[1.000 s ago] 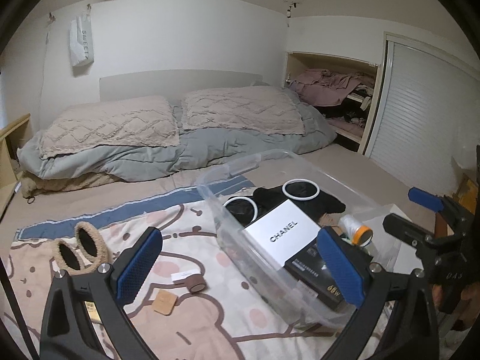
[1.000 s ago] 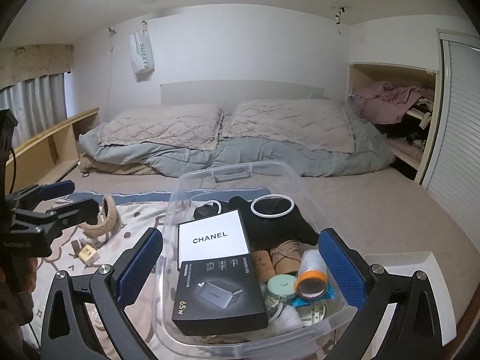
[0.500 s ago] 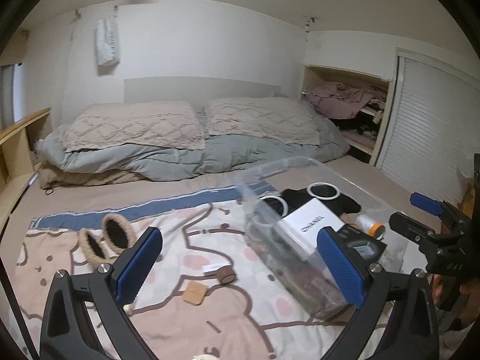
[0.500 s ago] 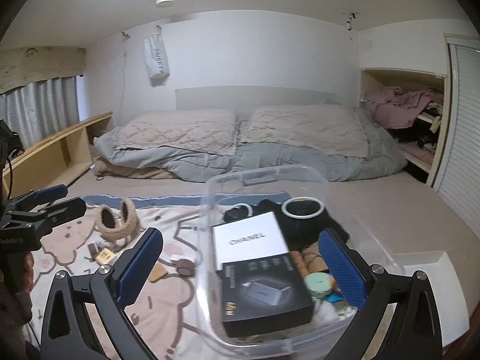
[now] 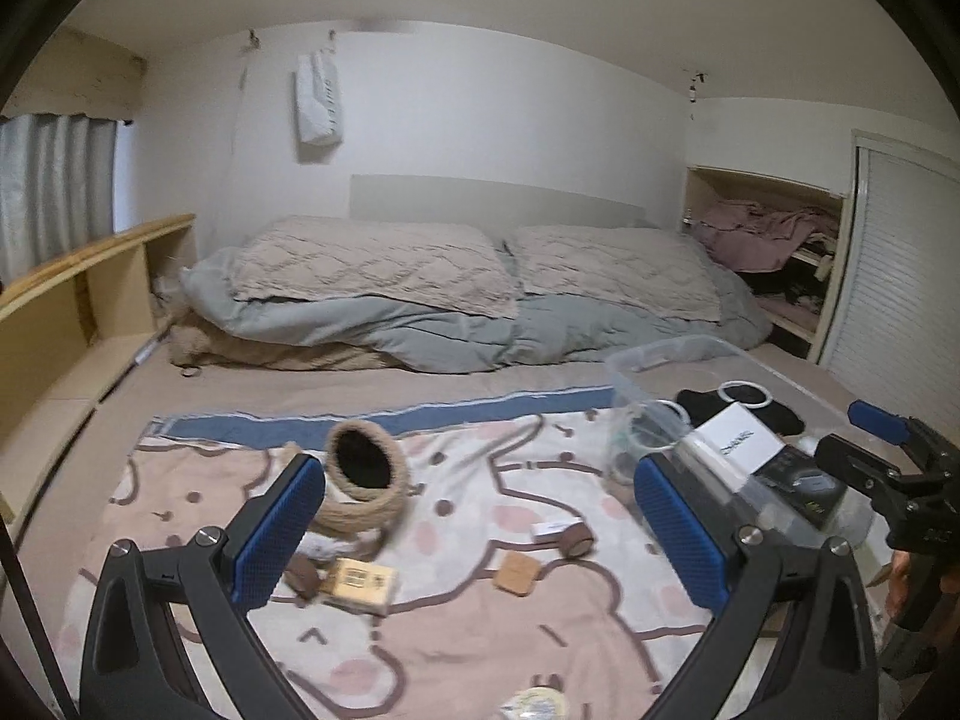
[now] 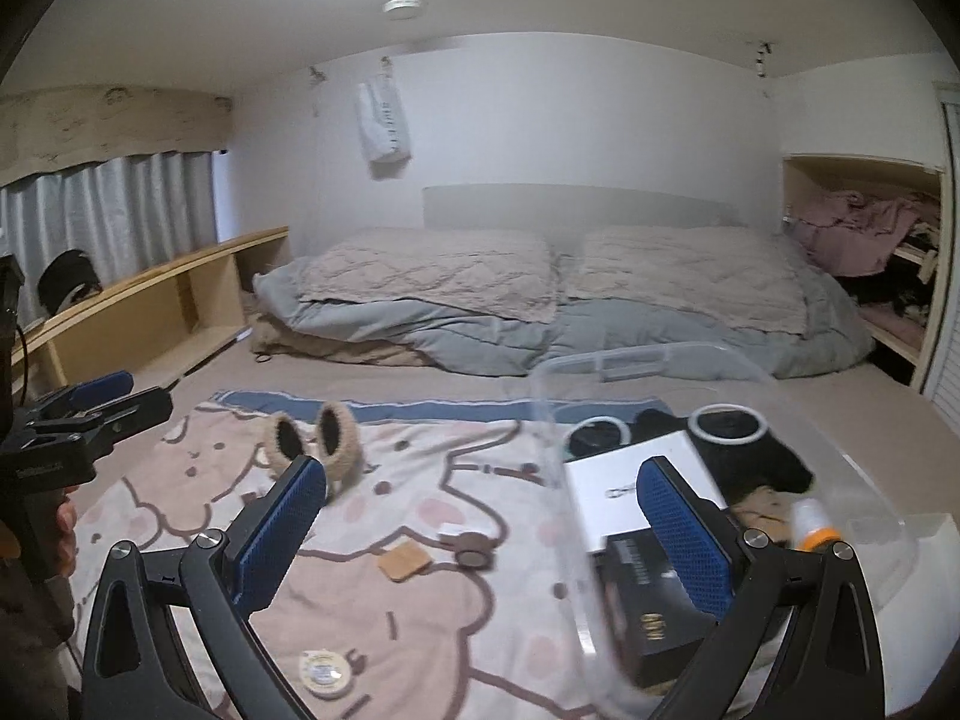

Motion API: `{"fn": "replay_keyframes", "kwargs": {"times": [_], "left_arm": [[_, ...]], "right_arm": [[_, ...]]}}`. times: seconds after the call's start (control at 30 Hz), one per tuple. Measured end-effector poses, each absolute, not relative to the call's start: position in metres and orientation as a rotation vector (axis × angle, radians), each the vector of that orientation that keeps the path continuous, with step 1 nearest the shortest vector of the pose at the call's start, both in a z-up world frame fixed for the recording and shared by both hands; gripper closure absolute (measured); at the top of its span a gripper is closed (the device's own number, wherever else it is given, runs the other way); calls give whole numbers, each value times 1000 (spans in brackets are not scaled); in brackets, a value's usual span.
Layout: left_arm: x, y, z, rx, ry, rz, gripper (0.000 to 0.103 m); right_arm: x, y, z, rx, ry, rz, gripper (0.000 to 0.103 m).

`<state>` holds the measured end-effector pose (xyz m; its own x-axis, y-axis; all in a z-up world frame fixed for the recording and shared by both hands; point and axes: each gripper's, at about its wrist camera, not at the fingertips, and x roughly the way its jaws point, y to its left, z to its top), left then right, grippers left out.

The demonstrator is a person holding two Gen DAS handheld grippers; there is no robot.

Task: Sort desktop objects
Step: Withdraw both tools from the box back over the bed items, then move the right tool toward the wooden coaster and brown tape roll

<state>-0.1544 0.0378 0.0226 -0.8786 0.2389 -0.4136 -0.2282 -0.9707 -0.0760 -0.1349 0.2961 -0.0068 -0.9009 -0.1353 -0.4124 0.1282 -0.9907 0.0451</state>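
Your left gripper [image 5: 480,531] and right gripper [image 6: 483,531] both gape, holding nothing. The clear bin [image 6: 690,360] holds a flat white box [image 5: 741,441] lettered CHANEL, blurred.

Round tin [image 5: 536,706] cut off by lower edge of left wrist view; label unreadable. Clear bin [image 6: 852,468] motion-smeared in right wrist view, near wall a blur, white box [image 6: 606,492] lettering illegible, partly hidden behind right gripper's finger [image 6: 681,534]. Small box [image 5: 358,582] on blanket [image 5: 456,630] blurred, print too small to read.
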Motion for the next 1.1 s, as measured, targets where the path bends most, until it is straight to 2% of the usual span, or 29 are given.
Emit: {"fn": "replay_keyframes", "kwargs": {"times": [0.4,0.63,0.73,0.87,1.1], "left_arm": [[-147,-4,-11,-613,-99,2941,0],[-151,-17,-40,-695,-175,2938,0],[-150,-13,-52,-720,-139,2933,0],[-146,-6,-63,-733,-72,2934,0],[-147,1,-82,-815,-46,2897,0]], "right_arm": [[-138,263,-47,633,-90,-2862,0],[-139,254,-74,620,-101,-2889,0],[-142,252,-91,645,-128,-2891,0],[-143,247,-112,685,-74,-2917,0],[-147,244,-144,807,-50,-2876,0]]}}
